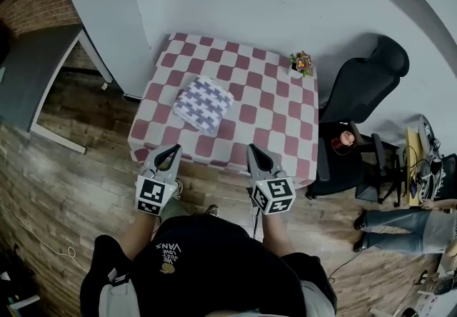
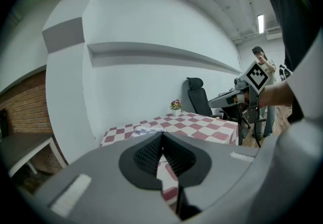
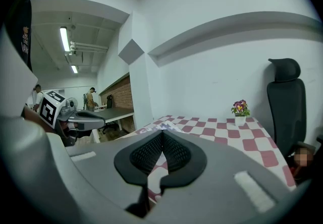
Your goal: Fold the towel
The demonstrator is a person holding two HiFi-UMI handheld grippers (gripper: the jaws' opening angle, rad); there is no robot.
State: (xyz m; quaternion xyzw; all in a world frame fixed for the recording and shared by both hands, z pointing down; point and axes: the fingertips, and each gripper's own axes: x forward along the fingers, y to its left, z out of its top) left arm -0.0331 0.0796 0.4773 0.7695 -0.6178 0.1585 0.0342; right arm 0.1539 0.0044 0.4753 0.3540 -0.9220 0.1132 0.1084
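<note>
Left gripper (image 1: 169, 155), right gripper (image 1: 257, 153): just before the table's near edge, jaws pressed together, nothing held.
Towel (image 1: 204, 104): left half of table (image 1: 278, 105), a compact folded bundle, untouched.
Flower pot (image 1: 301, 62): far right corner.
Folding appears complete; nothing evidently left.

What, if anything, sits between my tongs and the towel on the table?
Nothing visible. Only bare red-and-white checked tablecloth separates the folded purple-and-white patterned towel from the shut left tongs and right tongs at the near edge. The small potted flower stands at the far right corner, aside.
</note>
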